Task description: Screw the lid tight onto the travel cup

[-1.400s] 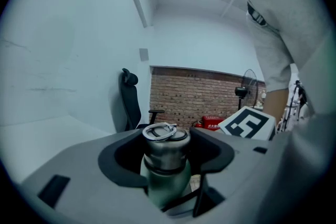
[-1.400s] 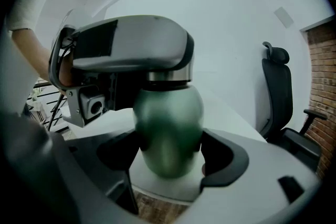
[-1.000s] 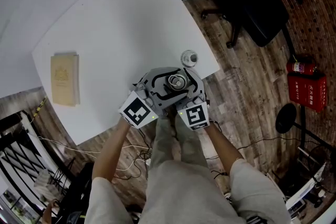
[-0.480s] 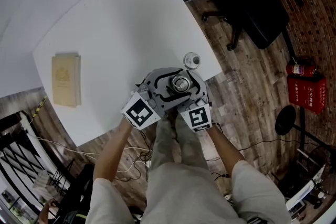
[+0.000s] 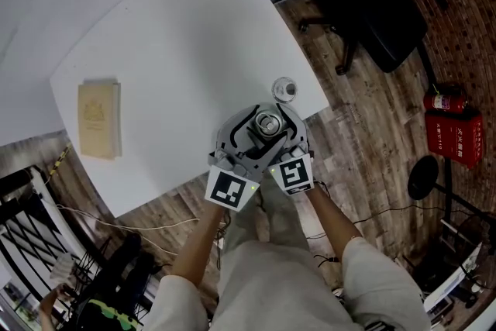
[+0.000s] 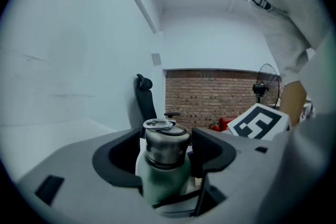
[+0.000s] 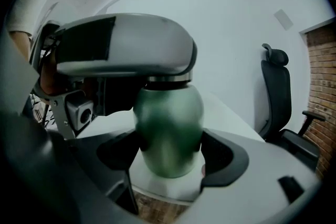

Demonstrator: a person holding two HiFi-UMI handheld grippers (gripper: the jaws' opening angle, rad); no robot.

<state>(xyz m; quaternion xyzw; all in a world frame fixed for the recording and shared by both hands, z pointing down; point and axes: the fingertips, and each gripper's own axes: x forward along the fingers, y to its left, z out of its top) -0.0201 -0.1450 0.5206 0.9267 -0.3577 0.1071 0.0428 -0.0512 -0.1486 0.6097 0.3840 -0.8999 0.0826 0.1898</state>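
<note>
A green travel cup (image 7: pixel 169 128) with a steel lid (image 6: pixel 166 141) stands near the front right edge of the white table (image 5: pixel 170 50). My right gripper (image 7: pixel 168 157) is shut on the cup's green body, with both pads against it. My left gripper (image 6: pixel 165 155) sits higher, its jaws on either side of the lid. Those jaws are opening, and a gap shows between the pads and the lid. A metal ring lies on top of the lid. In the head view both grippers (image 5: pixel 260 132) crowd around the cup (image 5: pixel 267 122).
A tan book (image 5: pixel 98 118) lies at the table's left side. A small round silvery object (image 5: pixel 284 88) sits just beyond the cup near the table edge. A black office chair (image 5: pixel 372 4) and a red extinguisher box (image 5: pixel 453 128) stand on the wooden floor to the right.
My left gripper's marker cube has swung from the left toward the person's body, next to the right cube. The right gripper and the cup have stayed put.
</note>
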